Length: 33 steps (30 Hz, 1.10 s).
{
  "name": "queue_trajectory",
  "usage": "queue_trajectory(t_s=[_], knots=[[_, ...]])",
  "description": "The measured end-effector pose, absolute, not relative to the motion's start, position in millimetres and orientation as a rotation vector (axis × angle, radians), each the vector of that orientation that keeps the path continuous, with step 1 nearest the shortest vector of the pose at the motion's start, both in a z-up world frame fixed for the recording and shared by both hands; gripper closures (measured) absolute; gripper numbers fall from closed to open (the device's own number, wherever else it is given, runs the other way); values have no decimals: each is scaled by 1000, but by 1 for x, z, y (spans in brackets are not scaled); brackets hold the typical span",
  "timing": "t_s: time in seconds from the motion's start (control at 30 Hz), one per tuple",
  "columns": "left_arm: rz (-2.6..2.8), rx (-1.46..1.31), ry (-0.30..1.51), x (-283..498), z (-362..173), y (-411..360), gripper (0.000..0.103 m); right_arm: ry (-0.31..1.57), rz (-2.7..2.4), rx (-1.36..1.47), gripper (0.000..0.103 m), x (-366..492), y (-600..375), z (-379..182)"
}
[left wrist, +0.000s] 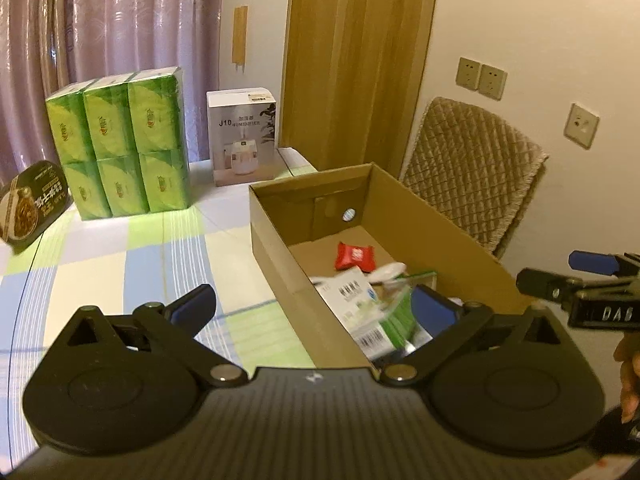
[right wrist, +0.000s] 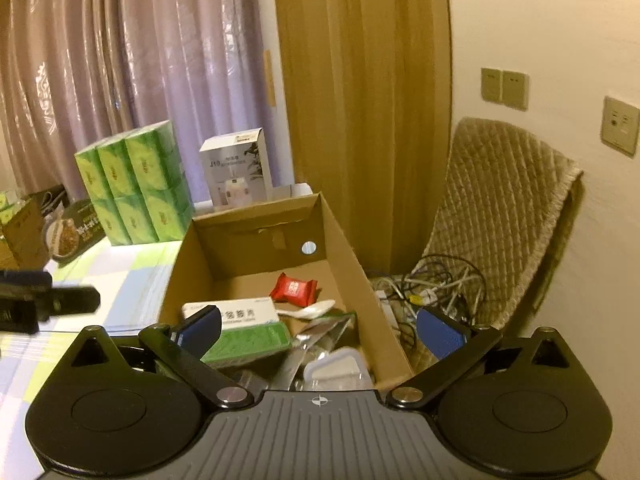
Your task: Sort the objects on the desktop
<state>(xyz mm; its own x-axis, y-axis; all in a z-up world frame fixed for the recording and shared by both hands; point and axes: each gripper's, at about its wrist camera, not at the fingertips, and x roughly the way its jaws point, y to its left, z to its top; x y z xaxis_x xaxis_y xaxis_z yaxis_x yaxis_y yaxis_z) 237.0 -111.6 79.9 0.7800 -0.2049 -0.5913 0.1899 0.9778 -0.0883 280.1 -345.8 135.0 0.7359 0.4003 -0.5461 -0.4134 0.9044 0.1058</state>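
**Tongs released over open box**

Tongs both spread wide, nothing between the pads. Left gripper [left wrist: 314,306] hangs above the near left wall of the cardboard box [left wrist: 440,236]; its left pad sits over the checked tablecloth [left wrist: 120,256], its right pad over the box contents. Right gripper [right wrist: 320,330] straddles the box's near right corner, right pad out past the wall.

Just ahead of both tongs, inside the box: a green-and-white carton [right wrist: 244,326] lying flat, a clear lidded container [right wrist: 336,368], silvery foil packaging [right wrist: 316,334], a white spoon [right wrist: 312,311]. Farther in, a red wrapped sweet [right wrist: 294,289] on the bare box floor.

Beyond the box, left of the left gripper: a green tissue multipack [left wrist: 120,144], a white humidifier box [left wrist: 244,140], a boxed noodle meal [left wrist: 28,208] at the table edge. Right of the box: a quilted chair [right wrist: 508,216] with tangled cables [right wrist: 436,288] on its seat.
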Motion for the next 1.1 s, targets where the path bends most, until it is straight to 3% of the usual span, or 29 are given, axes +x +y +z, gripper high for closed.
queue_trajectory(t_s=[0.47, 1.1], knots=[[-97, -103, 662, 130, 97, -122, 1, 672, 485, -19, 2, 194, -372, 172], [-64, -148, 644, 86, 105, -126, 1, 681, 547, -133, 2, 141, -361, 173]])
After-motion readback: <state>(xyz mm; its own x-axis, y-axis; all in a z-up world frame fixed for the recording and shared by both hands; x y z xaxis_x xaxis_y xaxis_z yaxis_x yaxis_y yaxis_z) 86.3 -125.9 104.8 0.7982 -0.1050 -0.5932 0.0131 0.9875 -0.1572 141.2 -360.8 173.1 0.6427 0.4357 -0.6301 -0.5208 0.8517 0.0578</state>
